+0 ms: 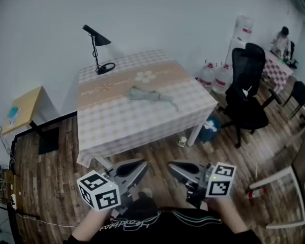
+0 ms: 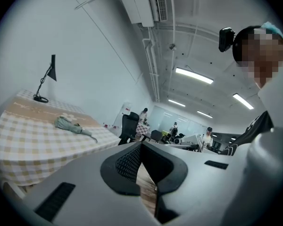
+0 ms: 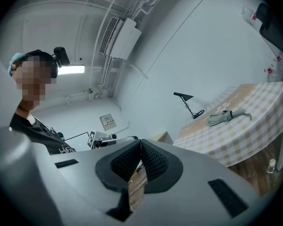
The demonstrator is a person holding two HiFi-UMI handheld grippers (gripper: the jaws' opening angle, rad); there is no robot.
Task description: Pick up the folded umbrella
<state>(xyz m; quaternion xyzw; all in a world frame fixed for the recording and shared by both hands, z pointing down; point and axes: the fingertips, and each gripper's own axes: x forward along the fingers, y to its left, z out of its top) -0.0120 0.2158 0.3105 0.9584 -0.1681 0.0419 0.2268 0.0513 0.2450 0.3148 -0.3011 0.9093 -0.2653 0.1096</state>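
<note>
Left gripper (image 2: 141, 143) and right gripper (image 3: 140, 141) clenched empty, grey-green folded umbrella (image 1: 150, 95), rumpled, on checked table (image 1: 112, 123)

Grey left gripper (image 1: 144, 163) and right gripper (image 1: 171, 164), marker cubes (image 1: 98, 189), black shirt (image 1: 157, 223)

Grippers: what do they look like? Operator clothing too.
The left gripper and right gripper are grey, with tapered jaws lined with black ribbed pads. Each carries a white cube with black square markers. The person wears a black top with white print.
</note>
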